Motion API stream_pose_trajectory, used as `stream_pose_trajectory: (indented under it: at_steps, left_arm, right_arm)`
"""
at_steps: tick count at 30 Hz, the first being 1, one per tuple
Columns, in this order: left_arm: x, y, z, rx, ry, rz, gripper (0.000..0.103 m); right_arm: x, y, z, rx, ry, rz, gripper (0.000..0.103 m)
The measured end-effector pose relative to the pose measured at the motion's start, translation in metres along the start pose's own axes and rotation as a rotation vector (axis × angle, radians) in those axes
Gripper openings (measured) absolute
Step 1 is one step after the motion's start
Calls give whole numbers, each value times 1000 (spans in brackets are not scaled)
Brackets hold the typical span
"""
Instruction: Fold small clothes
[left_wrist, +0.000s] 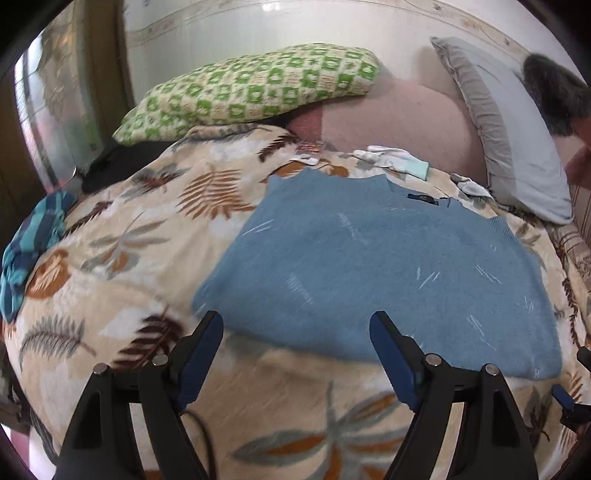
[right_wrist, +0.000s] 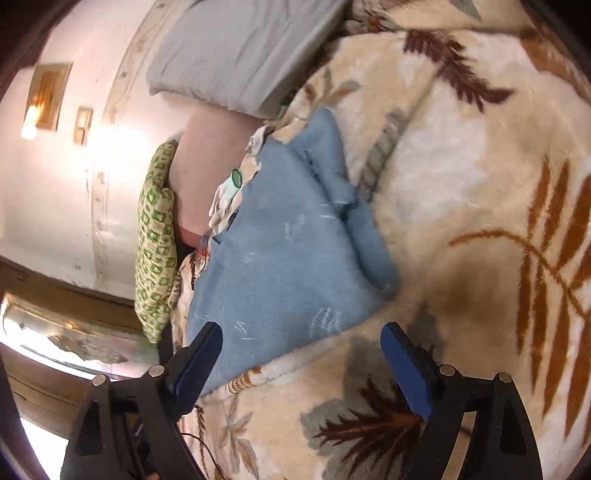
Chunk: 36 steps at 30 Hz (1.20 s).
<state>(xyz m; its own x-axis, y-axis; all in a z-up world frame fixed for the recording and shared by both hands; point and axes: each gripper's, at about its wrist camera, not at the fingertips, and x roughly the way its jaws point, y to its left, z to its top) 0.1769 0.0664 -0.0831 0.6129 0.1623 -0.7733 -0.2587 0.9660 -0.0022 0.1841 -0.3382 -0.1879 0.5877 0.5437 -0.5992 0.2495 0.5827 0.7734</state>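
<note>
A blue knit sweater (left_wrist: 373, 273) lies spread flat on the leaf-print blanket (left_wrist: 147, 240), collar at the far end. My left gripper (left_wrist: 297, 325) is open and empty, hovering over the sweater's near hem. In the right wrist view the same sweater (right_wrist: 280, 266) shows with one sleeve (right_wrist: 369, 240) folded along its side. My right gripper (right_wrist: 301, 338) is open and empty over the sweater's near corner. Part of the right gripper (left_wrist: 570, 398) shows at the left wrist view's right edge.
A green checked pillow (left_wrist: 251, 88), a pink pillow (left_wrist: 402, 118) and a grey pillow (left_wrist: 513, 140) lie at the bed's head. White socks (left_wrist: 391, 157) lie beyond the collar. A striped teal garment (left_wrist: 29, 243) and a dark garment (left_wrist: 114, 166) lie at the left.
</note>
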Motion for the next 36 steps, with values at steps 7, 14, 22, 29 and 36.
stream_pose_trajectory:
  at_steps: [7, 14, 22, 29, 36]
  left_arm:
    - [29, -25, 5, 12, 28, -14, 82]
    - [43, -23, 4, 23, 36, -2, 82]
    - [41, -20, 13, 54, -25, -23, 82]
    - [88, -56, -10, 240, 149, -18, 82]
    - [107, -33, -7, 225, 222, -41, 82]
  right_arm:
    - [15, -15, 9, 66, 17, -18, 82]
    - [32, -14, 26, 77, 32, -116, 48]
    - [42, 8, 28, -19, 27, -187, 20]
    - [63, 5, 25, 21, 50, -153, 41]
    - [52, 64, 32, -143, -23, -189, 10]
